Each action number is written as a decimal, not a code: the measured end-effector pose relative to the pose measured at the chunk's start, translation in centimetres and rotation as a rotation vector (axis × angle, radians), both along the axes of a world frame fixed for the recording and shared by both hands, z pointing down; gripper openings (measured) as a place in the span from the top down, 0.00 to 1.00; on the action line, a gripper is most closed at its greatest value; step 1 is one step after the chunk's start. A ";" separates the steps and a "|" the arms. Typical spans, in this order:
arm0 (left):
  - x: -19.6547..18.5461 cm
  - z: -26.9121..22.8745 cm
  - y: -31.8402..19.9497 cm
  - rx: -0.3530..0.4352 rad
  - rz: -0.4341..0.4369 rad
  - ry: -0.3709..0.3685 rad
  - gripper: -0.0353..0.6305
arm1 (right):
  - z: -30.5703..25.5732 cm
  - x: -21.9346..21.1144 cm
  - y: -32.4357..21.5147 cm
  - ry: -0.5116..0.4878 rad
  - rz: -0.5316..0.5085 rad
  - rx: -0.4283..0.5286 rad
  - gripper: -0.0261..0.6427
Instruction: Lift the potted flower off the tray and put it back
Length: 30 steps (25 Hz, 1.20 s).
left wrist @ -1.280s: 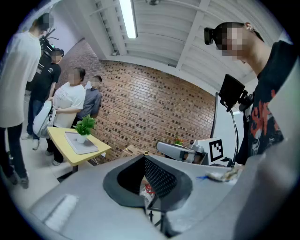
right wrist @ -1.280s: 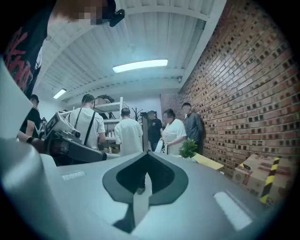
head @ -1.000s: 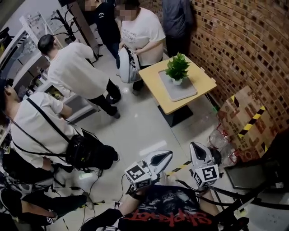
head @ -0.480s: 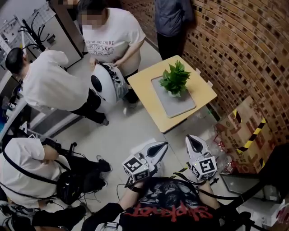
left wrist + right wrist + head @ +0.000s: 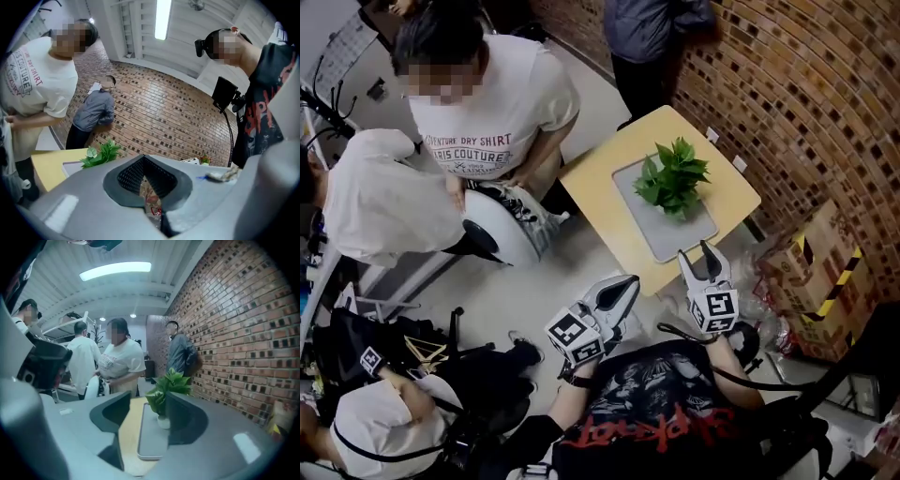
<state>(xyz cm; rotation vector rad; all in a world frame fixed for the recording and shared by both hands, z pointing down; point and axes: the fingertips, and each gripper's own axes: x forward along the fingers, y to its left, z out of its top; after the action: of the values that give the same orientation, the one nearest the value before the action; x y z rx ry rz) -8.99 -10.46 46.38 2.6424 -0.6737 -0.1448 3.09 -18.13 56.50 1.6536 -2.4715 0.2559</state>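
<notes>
- Beyond my grippers, the table (image 5: 598, 180) stands with its far side against the brick wall (image 5: 806, 112), and its near corner points towards me.
- Left of that corner I have a strip of bare pale floor (image 5: 534, 286).
- Room is tight further left: a person in a white shirt (image 5: 492, 112) stands close to the table's left edge, holding a round white object (image 5: 502, 234), and another in white (image 5: 380, 206) bends over beside them.
- A person in grey (image 5: 647, 28) stands by the wall near the table's far corner.
- To the right, a cardboard box (image 5: 811, 272) with striped tape sits by the wall, just beside the table.
- My right gripper (image 5: 696, 255) is at the table's near edge, close to the near end of the tray (image 5: 661, 242).
- Its jaws are partly apart and opening. Nothing is gripped or touched; the plant (image 5: 673, 178) lines up in the gap but stands well beyond the tips.
- My left gripper (image 5: 626, 283) hangs over the floor just short of the table's near corner, with its jaws closed together on nothing.
- The plant stands upright in a small white pot (image 5: 163, 422) on the grey tray, towards the tray's far end.
- The tray lies flat on the yellow tabletop, on the side nearer the wall.
</notes>
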 end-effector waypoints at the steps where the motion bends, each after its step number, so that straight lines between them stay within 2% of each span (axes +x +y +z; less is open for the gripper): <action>1: 0.2 0.5 -0.9 -0.013 -0.005 -0.008 0.94 | 2.0 0.3 -1.7 -0.006 0.001 -0.031 0.48; 2: 0.3 1.0 -1.7 -0.028 -0.012 -0.020 0.94 | 4.3 0.5 -3.5 -0.013 -0.003 -0.065 0.27; 3: 0.4 1.5 -2.4 -0.044 -0.023 -0.034 0.94 | 6.7 0.5 -5.1 -0.019 -0.012 -0.102 0.14; 4: 0.5 1.8 -3.0 -0.059 -0.036 -0.046 0.94 | 9.2 0.6 -6.8 -0.020 -0.022 -0.138 0.08; 8: 0.9 2.6 -4.9 -0.110 -0.088 -0.110 0.94 | 18.6 0.7 -12.7 -0.040 -0.010 -0.252 0.07; 12: 2.6 4.0 -7.2 -0.141 -0.078 -0.166 0.94 | 22.9 1.3 -18.9 -0.043 0.012 -0.239 0.07; 20: 4.2 6.2 -7.7 -0.200 -0.034 -0.280 0.94 | 24.4 -0.4 -23.6 -0.063 0.013 -0.172 0.07; 23: 5.0 6.8 -7.5 -0.198 -0.021 -0.289 0.94 | 24.3 -0.7 -24.4 -0.060 -0.022 -0.172 0.08; 26: 5.7 7.3 -7.2 -0.187 -0.023 -0.286 0.94 | 24.3 -1.3 -24.4 -0.042 -0.063 -0.162 0.15; 30: 5.9 6.9 -7.6 -0.180 -0.025 -0.282 0.94 | 24.4 -1.0 -24.0 -0.025 -0.061 -0.170 0.16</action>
<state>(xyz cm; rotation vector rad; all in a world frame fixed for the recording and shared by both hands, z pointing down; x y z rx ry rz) -3.14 -18.08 53.29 2.5033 -0.7707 0.2747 2.10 -42.11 80.88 1.5142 -2.4370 0.4668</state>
